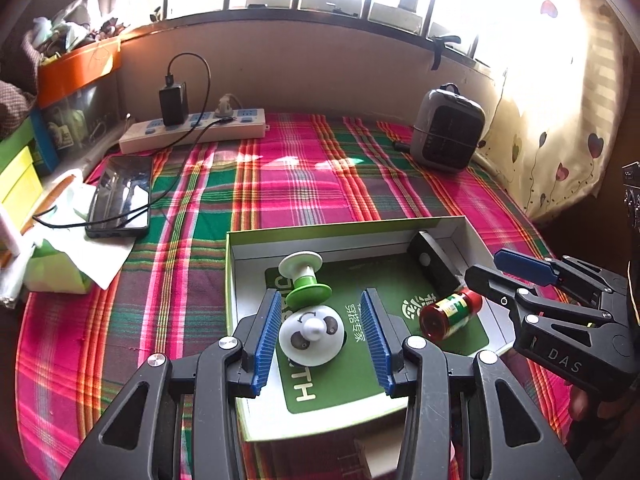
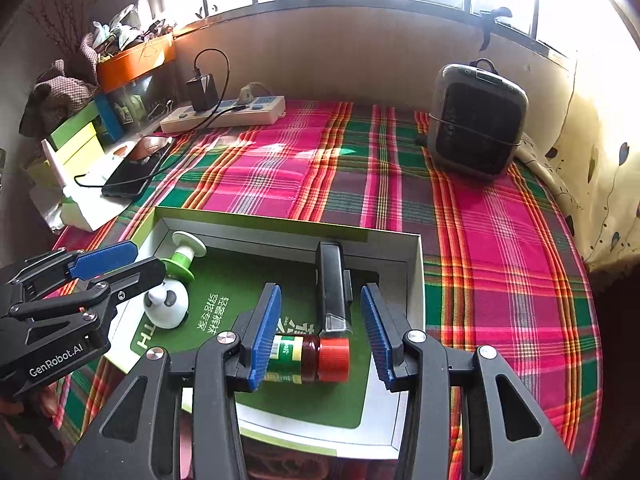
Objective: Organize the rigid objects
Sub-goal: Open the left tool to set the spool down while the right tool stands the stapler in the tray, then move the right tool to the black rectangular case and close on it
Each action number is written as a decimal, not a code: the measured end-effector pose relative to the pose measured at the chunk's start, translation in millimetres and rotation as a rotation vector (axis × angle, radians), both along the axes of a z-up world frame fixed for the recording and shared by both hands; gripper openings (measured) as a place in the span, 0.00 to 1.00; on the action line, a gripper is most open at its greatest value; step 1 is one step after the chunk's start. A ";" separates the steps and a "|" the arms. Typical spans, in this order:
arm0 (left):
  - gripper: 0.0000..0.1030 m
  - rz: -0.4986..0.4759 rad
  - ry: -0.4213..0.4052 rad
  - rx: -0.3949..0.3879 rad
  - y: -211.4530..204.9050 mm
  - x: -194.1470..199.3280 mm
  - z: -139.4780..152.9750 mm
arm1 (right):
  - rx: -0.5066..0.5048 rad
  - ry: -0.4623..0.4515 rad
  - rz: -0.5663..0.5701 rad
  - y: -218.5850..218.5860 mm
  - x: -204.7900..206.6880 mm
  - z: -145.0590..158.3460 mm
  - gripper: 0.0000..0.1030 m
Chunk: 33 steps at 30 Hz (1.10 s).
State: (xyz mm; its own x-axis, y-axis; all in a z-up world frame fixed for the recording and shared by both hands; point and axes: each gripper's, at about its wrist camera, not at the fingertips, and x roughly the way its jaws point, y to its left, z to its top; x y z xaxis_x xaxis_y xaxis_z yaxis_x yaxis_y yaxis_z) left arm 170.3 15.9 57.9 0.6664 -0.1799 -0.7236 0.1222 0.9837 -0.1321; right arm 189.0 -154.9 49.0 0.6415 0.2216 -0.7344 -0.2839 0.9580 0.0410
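Lying inside a shallow open box (image 1: 236, 280) on the plaid cloth (image 1: 280, 184) are four small things. A panda-faced toy (image 1: 311, 334) sits near the box's left side, touching a green and white spool (image 1: 306, 278) tipped over just behind it. A small jar with a red cap (image 2: 316, 358) lies on its side on the green printed liner (image 2: 224, 292) of the box, its cap touching the near end of a black bar-shaped gadget (image 2: 332, 284) that runs back to the far wall of the box.

The left gripper (image 1: 322, 338) hangs above the panda toy with its blue pads spread on either side of it, not pressing on it. The right gripper (image 2: 320, 340) hangs above the jar, its jaws also spread; the left pad covers the jar's bottom end in the right wrist view, but the right pad stands clear of the cap, so nothing is pinched. Each gripper shows at the edge of the other's view, over the box's side.

Outside the box, a dark phone (image 1: 120, 196) lies at the left on white paper with a cable running to it. A white power strip (image 1: 192, 130) with a black charger (image 1: 174, 102) plugged in sits by the back wall, a small grey heater (image 1: 448, 128) stands at the far right, and coloured boxes (image 1: 24, 164) are stacked at the far left.
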 end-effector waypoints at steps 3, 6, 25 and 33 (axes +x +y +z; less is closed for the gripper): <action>0.39 -0.001 -0.020 0.003 0.0 -15.2 5.4 | 0.005 -0.014 -0.007 -3.6 -12.9 4.9 0.42; 0.39 -0.007 -0.031 -0.013 2.1 -30.7 8.8 | 0.021 -0.027 -0.017 -9.8 -28.0 8.7 0.42; 0.41 -0.064 0.040 -0.106 18.9 -86.7 -22.8 | 0.037 0.007 -0.105 -54.8 -121.9 -22.1 0.43; 0.42 -0.103 0.087 -0.122 11.4 -86.7 -37.1 | 0.029 0.046 -0.113 -54.7 -134.3 -40.1 0.44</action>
